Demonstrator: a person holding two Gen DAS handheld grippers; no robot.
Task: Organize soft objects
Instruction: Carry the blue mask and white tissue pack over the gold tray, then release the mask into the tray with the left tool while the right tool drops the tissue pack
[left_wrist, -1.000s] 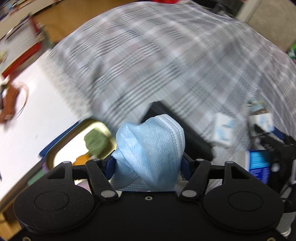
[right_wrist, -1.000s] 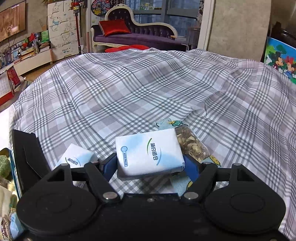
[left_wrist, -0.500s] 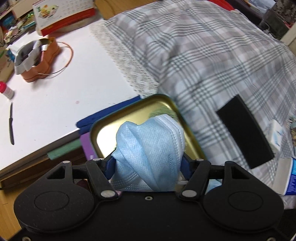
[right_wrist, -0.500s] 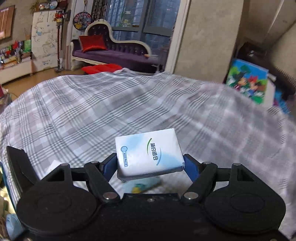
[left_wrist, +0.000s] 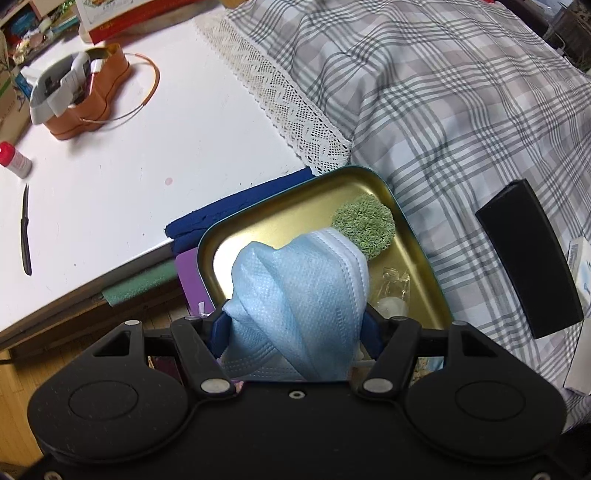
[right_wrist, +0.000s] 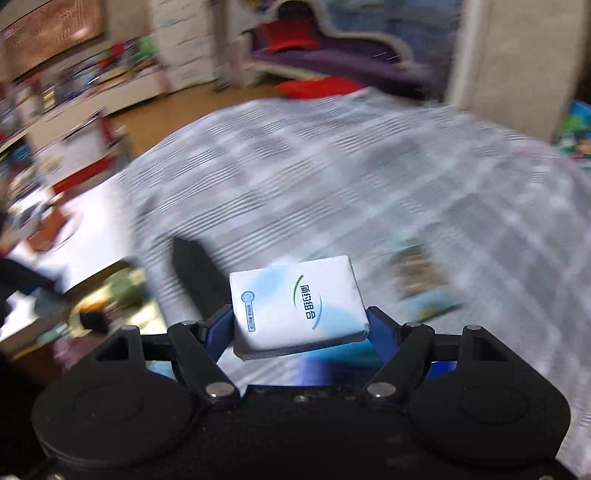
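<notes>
While the left gripper (left_wrist: 295, 325) hangs over the gold tin (left_wrist: 413, 236), its fingers are closed partway on a crumpled blue face mask (left_wrist: 295, 295), pinched from both sides. Tin sits at the bed edge beside the white bench (left_wrist: 129, 166) and already has a green fuzzy ball (left_wrist: 364, 225) and a small clear packet (left_wrist: 393, 291) inside. Right gripper (right_wrist: 301, 328) fingers clamp a white tissue pack (right_wrist: 299, 310), held above the plaid bedspread (right_wrist: 369, 184); that view is motion-blurred. Step looks like dropping the mask into the tin. Next likely: lower slightly, let go over bare tin floor, then bring the tissue pack across.
</notes>
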